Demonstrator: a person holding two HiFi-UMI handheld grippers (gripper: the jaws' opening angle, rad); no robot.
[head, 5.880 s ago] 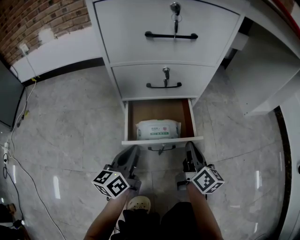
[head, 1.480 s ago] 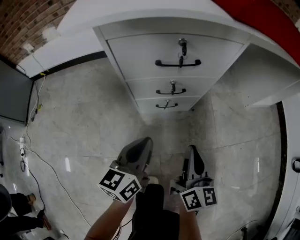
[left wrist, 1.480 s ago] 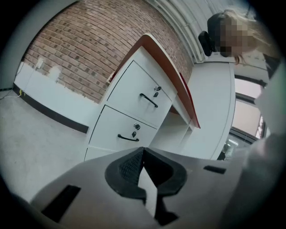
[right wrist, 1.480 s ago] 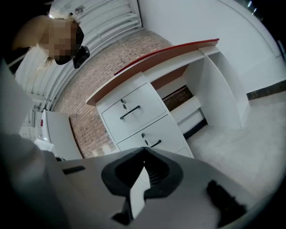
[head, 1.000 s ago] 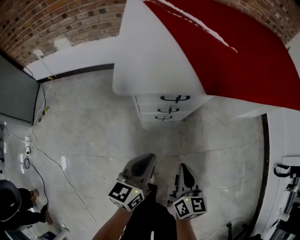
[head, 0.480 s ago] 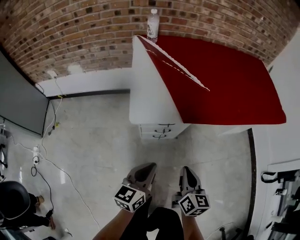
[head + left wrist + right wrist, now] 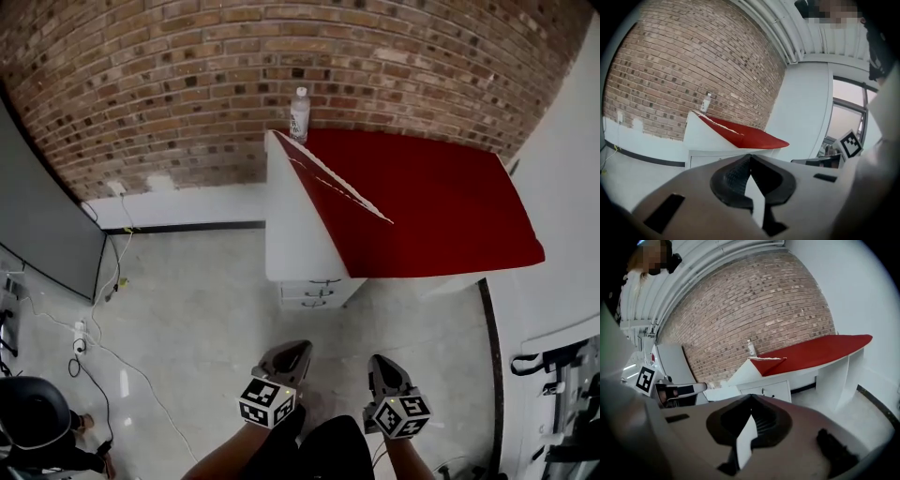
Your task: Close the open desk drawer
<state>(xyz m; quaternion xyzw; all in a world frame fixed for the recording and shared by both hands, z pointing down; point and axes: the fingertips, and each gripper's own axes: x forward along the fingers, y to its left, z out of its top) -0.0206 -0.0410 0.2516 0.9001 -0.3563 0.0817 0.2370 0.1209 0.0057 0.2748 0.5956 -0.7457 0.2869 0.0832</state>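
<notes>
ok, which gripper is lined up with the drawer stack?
The left gripper, shut, sits straight out from the drawer stack. The right gripper, also shut, sits off to the side, facing the gap under the red desk.

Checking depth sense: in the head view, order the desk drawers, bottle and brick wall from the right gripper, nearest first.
From the right gripper:
1. desk drawers, ahead, slightly left.
2. bottle, on the desk's back corner.
3. brick wall, behind the bottle.
</notes>
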